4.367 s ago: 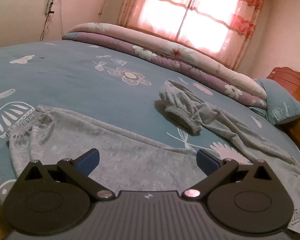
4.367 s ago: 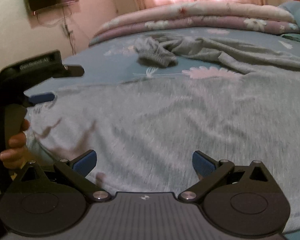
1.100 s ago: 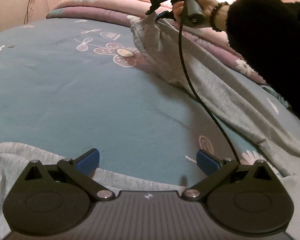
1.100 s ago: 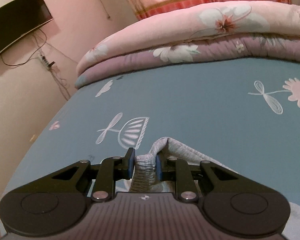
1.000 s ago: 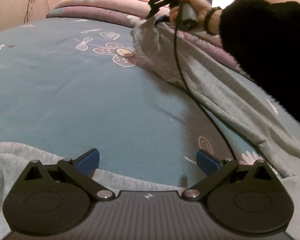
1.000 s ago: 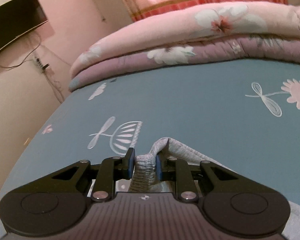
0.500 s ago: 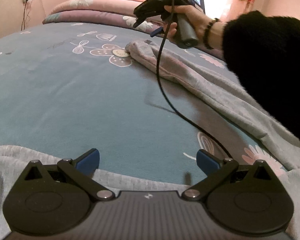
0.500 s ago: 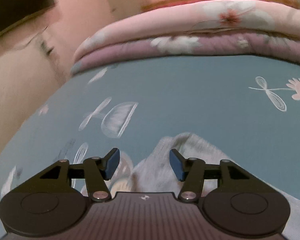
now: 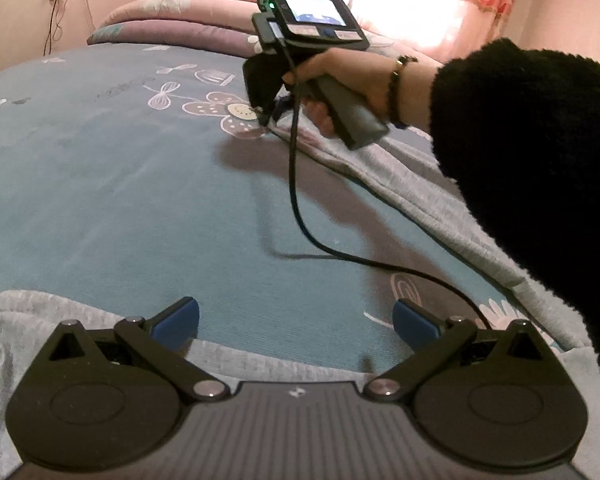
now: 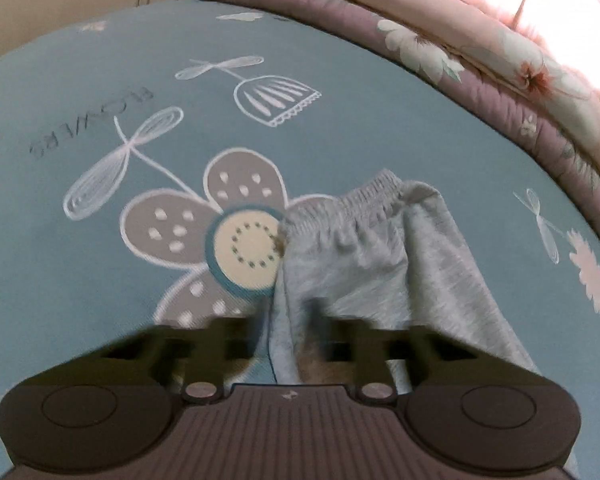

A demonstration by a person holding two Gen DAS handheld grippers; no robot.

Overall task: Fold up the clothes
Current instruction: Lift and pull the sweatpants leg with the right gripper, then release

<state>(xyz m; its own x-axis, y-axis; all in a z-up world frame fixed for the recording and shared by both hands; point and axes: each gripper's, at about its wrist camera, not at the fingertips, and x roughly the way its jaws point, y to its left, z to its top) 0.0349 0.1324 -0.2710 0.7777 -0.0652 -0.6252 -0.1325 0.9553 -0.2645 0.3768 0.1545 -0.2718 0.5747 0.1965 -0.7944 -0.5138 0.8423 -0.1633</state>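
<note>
Right tool (image 10: 286, 336), motion-blurred, has just been closing, its 2 jaws pinching a fold of the grey knit trousers (image 10: 380, 256) on the teal flowered bedsheet (image 10: 80, 280). Left tool (image 9: 296, 320) gapes wide, holding nothing, over the trousers' near edge.

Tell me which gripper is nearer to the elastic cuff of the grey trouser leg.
Right. The right gripper is down at the cuff, beside the printed flower. The left gripper is far back across the bed, over another part of the garment, jaws wide open.
</note>
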